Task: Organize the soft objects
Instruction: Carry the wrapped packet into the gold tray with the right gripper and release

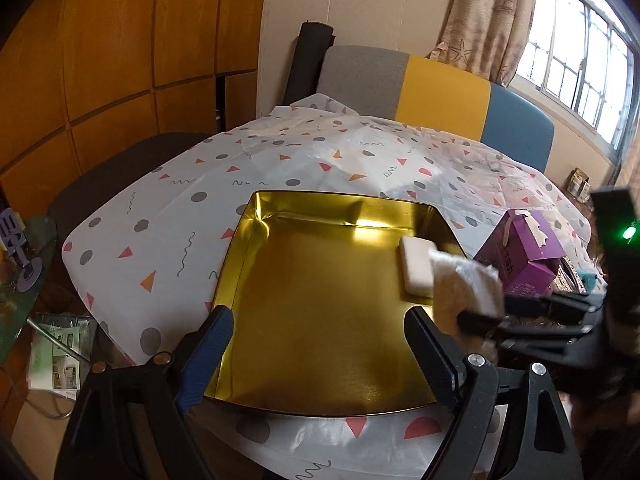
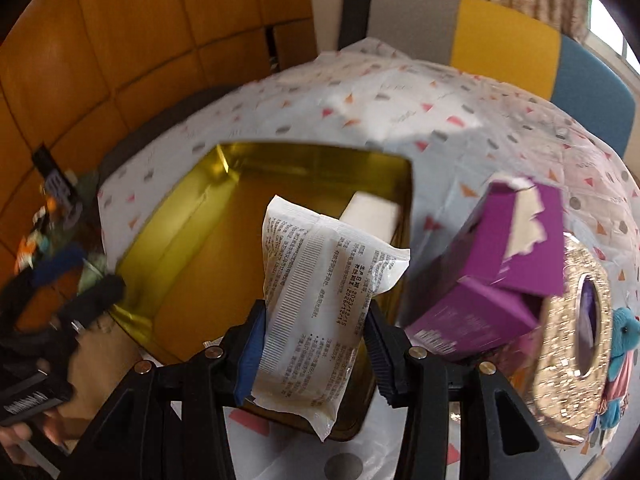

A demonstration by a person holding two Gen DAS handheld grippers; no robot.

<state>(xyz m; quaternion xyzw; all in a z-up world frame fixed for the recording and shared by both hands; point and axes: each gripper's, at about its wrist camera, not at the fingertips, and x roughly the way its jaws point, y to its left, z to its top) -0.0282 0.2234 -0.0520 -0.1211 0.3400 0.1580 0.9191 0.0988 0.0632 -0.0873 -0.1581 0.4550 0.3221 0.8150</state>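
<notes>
A gold metal tin [image 1: 320, 332] lies open on the patterned tablecloth, also in the right wrist view [image 2: 192, 248]. A white soft block [image 1: 416, 270] rests in its far right corner, also in the right wrist view [image 2: 374, 212]. My right gripper [image 2: 316, 340] is shut on a white printed soft packet [image 2: 320, 292] and holds it above the tin's right side. The packet also shows in the left wrist view [image 1: 466, 284]. My left gripper [image 1: 320, 340] is open and empty over the tin's near edge.
A purple carton [image 2: 508, 264] with a torn flap stands right of the tin, also in the left wrist view [image 1: 524, 248]. A glittery gold box [image 2: 576, 344] and a blue plush toy [image 2: 624, 336] sit at the far right. A multicoloured chair [image 1: 440, 92] stands behind the table.
</notes>
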